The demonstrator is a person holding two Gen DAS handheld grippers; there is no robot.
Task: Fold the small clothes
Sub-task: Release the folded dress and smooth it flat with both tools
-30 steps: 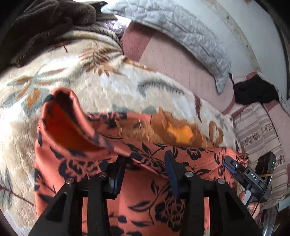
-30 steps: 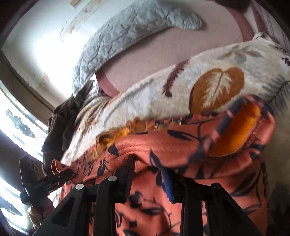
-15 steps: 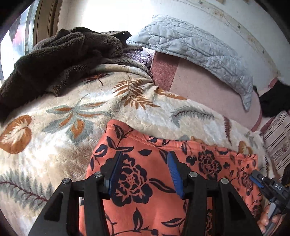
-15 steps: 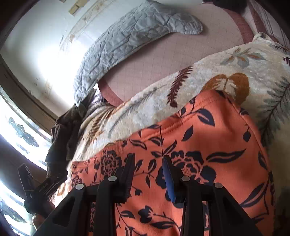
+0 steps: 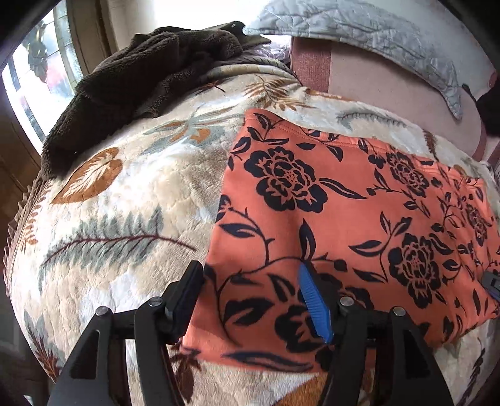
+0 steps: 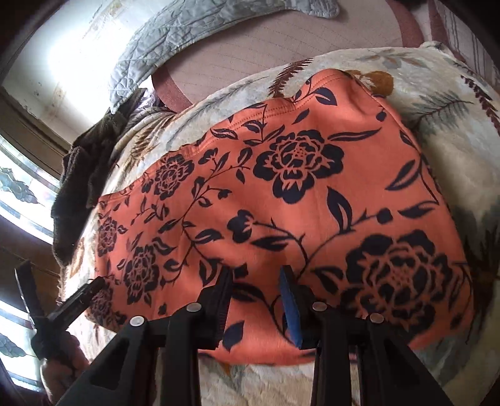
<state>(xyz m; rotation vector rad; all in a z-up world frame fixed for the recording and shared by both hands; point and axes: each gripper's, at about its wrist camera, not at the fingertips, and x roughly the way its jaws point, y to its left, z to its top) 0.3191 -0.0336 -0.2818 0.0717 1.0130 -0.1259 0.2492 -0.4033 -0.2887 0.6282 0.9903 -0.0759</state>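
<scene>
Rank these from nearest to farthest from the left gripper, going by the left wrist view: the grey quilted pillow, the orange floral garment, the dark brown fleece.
From the left gripper, whose jaws are opening:
1. Orange floral garment: directly under the gripper, spreading right.
2. Dark brown fleece: upper left, by the window.
3. Grey quilted pillow: top right, against the wall.

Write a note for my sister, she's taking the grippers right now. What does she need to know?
Left gripper: jaws opening, nothing between them, over the cloth's near left corner.
Right gripper: open, empty, over the cloth's near edge.
Orange flowered cloth: lies flat on the leaf blanket, folded over, nobody holding it.
Brown fleece: at the blanket's far end, untouched.
Done: one fold, it seems.
Left: probably fold the cloth smaller; whether the fleece needs folding, I can't tell.
</scene>
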